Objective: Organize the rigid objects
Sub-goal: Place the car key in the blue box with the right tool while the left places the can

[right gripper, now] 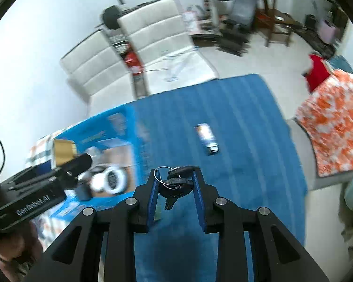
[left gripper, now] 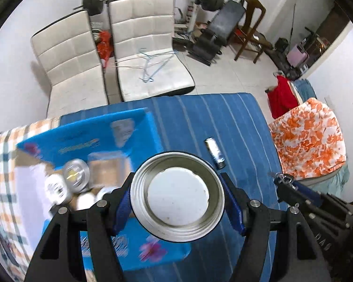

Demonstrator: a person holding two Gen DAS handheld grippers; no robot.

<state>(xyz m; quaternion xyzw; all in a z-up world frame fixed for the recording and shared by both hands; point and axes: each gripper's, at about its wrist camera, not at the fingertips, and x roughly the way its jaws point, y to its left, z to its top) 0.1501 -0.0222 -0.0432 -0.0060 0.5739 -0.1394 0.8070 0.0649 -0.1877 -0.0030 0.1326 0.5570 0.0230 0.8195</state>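
Over the blue mat [left gripper: 223, 122], both grippers are loaded. The left gripper [left gripper: 177, 199] has its jaws clamped on a round tin [left gripper: 177, 197], pads squeezing it from 9 and 3 o'clock, open mouth facing the camera so you look straight down at its pale bottom. The right gripper [right gripper: 175, 185] has its jaws pinched on a bunch of keys [right gripper: 175, 183], ring poking up toward 11 o'clock and the blades hanging toward 6.

The thing that matters here is the box [left gripper: 87, 145], the open blue carton that already has a few round lids and tins in it. In the left wrist view it sits at about 9 to 10 o'clock from the tin, and the tin looks like it overlaps the box's near edge, though motion blur makes it hard to say. In the right wrist view the box is off at 9 o'clock, well apart from the keys, with the left gripper in between. So the left hand is clearly nearer, and I'd guess the tin goes in first.

A small can [right gripper: 207, 139] lies on the mat at 12 o'clock from the keys, long axis running roughly 11 to 5, nobody touching it. The right hand is nearer that one, but it's full.
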